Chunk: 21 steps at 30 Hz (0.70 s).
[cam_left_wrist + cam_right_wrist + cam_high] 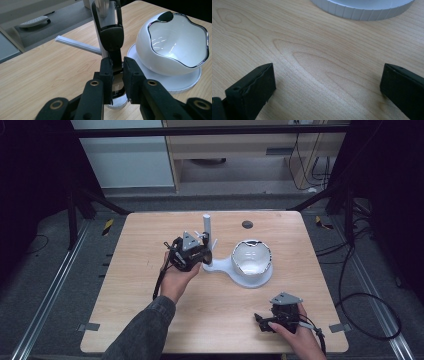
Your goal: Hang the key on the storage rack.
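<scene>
Two hand-held tongs, one closed and one spread

The left tongs (117, 75), held mid-tabletop with the forearm reaching in, have jaws pinched on a dark strap (111, 37); the right tongs (261, 320) rest near the front edge, jaws wide apart.

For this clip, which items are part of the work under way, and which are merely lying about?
In use:
- left gripper, shut on a dark strap-like object by the white post
- white stand base
- white bowl on that stand

Lying about:
- right gripper, open over bare table
- dark round spot near the table's far edge
</scene>
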Available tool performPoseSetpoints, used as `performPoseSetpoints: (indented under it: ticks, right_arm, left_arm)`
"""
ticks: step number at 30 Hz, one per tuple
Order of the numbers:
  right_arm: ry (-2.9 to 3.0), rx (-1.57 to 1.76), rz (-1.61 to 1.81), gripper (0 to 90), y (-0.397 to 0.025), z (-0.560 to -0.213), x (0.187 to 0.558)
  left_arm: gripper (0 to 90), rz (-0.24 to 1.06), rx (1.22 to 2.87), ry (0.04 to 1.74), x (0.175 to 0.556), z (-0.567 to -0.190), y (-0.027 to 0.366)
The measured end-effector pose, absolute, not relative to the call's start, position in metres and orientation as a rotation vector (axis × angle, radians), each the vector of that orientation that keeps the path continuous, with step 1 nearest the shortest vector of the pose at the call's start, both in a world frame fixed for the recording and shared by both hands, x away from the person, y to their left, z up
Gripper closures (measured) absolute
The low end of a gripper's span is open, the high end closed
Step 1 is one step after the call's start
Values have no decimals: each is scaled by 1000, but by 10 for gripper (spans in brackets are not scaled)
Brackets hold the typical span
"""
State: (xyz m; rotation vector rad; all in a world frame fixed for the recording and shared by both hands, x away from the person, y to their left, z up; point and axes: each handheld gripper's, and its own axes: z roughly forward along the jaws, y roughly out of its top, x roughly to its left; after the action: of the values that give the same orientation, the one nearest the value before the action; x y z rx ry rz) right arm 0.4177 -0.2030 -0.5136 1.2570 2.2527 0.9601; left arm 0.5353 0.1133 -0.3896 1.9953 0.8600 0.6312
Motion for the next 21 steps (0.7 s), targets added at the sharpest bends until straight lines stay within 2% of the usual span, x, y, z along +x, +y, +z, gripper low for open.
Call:
performPoseSetpoints:
  ticks: [4,9,21]
  right_arm:
    - [2253,1258,959,4,-203,-514,418]
    - [2254,1255,961,4,-203,-514,418]
    - [2253,1256,961,4,-203,-514,418]
  left_arm:
    - [741,657,2019,842,532,-388,116]
    - [672,676,2042,806,524,-383,119]
    - [569,656,2066,774,516,-380,122]
